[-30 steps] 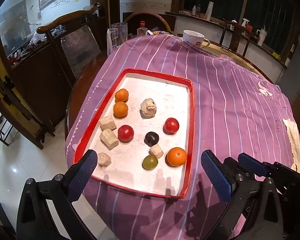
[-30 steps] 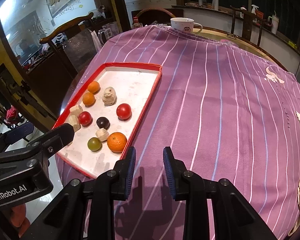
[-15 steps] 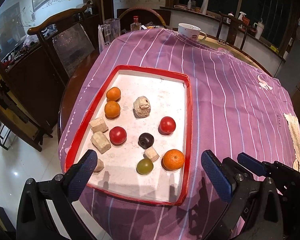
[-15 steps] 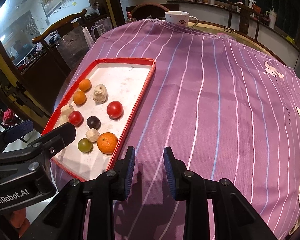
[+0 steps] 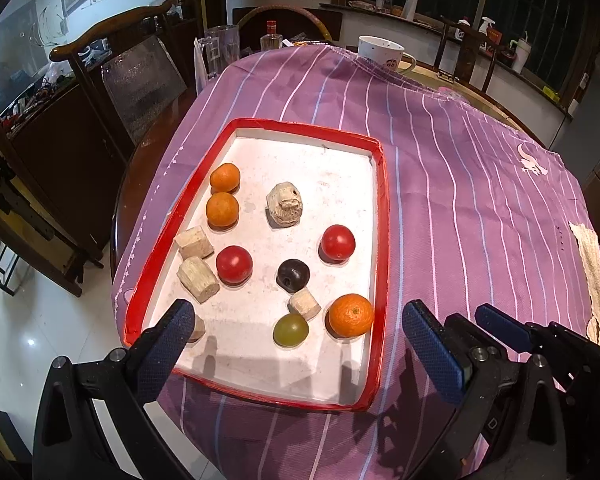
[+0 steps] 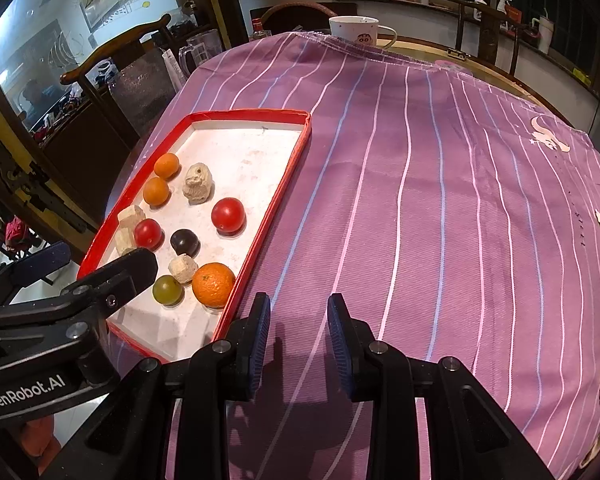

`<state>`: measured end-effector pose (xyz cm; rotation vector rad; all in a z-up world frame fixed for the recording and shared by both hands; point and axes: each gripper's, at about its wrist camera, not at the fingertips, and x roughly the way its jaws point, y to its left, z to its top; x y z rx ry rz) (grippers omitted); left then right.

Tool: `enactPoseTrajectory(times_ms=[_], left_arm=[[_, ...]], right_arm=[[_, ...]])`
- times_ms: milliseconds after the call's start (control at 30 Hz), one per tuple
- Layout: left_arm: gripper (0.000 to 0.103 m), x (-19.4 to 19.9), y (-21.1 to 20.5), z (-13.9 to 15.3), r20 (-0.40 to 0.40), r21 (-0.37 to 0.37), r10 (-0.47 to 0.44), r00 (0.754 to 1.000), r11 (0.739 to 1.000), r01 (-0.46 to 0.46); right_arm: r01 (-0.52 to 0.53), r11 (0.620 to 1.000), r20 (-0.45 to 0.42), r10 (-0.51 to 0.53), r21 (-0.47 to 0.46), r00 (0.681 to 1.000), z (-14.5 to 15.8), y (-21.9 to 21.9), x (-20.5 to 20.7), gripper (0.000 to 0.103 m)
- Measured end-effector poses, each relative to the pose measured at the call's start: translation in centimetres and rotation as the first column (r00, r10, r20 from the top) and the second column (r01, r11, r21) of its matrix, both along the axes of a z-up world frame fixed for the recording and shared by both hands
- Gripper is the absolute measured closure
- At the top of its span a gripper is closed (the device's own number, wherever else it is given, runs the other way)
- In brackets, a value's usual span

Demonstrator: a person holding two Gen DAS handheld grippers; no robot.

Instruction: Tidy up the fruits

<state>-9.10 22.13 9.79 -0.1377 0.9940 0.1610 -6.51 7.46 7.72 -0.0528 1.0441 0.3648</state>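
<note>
The left gripper [image 5: 300, 344] is hovering over the near end of the red-rimmed tray [image 5: 383, 240], its jaws spread wide and holding nothing. The right gripper [image 6: 299, 334] is hanging just beside the tray's near right corner, over the striped purple cloth [image 6: 440, 208], its jaws a narrow gap apart and gripping nothing.

Inside the tray, at the near end, a large orange [image 5: 351, 315] is sitting close to the right rim, with a green grape [image 5: 291, 330] to its left and a small beige chunk [image 5: 304, 304] touching the grape's far side. Another beige chunk [image 5: 196, 328] is partly hiding behind the left finger [image 5: 166, 346] at the near left. Toward the tray's middle, a dark plum [image 5: 293, 275] is lying between two red tomatoes: one [image 5: 234, 265] to its left, one [image 5: 338, 242] to its right and farther. Two beige blocks [image 5: 198, 280] [image 5: 194, 242] are lying along the left rim. Farther in, a knobbly beige lump [image 5: 285, 208] is resting near the centre, and two small oranges [image 5: 222, 209] [image 5: 225, 177] are sitting one behind the other by the left rim. The tray's far end is showing bare white floor.

Well beyond the tray, a white mug [image 5: 381, 53] is standing at the table's far edge.
</note>
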Motion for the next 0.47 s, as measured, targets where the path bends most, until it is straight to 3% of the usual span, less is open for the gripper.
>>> enactPoseTrajectory(times_ms=[300, 467], left_arm=[[0.000, -0.1, -0.2, -0.2, -0.003, 0.027, 0.008, 1.000, 1.000, -0.008], [0.000, 0.2, -0.5, -1.0, -0.047, 0.019, 0.028, 0.999, 0.999, -0.027]], right_arm=[[-0.005, 1.000, -0.009, 0.005, -0.003, 1.000, -0.5, 0.1, -0.3, 0.070], [-0.008, 1.000, -0.029, 0.008, 0.001, 1.000, -1.1, -0.6, -0.6, 0.070]])
